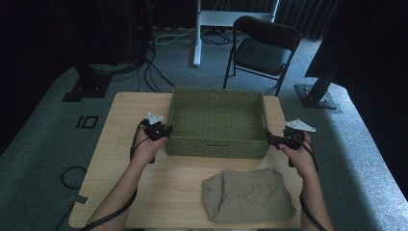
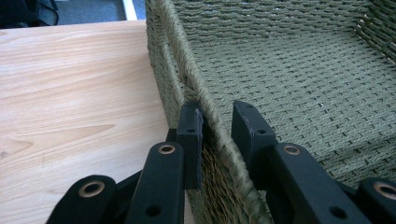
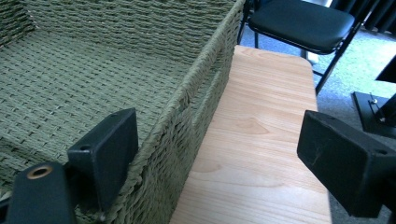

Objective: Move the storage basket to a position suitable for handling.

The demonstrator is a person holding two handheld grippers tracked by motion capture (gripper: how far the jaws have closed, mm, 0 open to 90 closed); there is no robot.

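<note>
left gripper (image 2: 217,122) straddling rim, green woven basket (image 1: 216,126)

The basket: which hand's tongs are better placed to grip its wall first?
Left, probably. The left tongs already stand narrowly astride the basket wall, one jaw each side. The right tongs also straddle their wall but gape wide, outer jaw far off.
</note>
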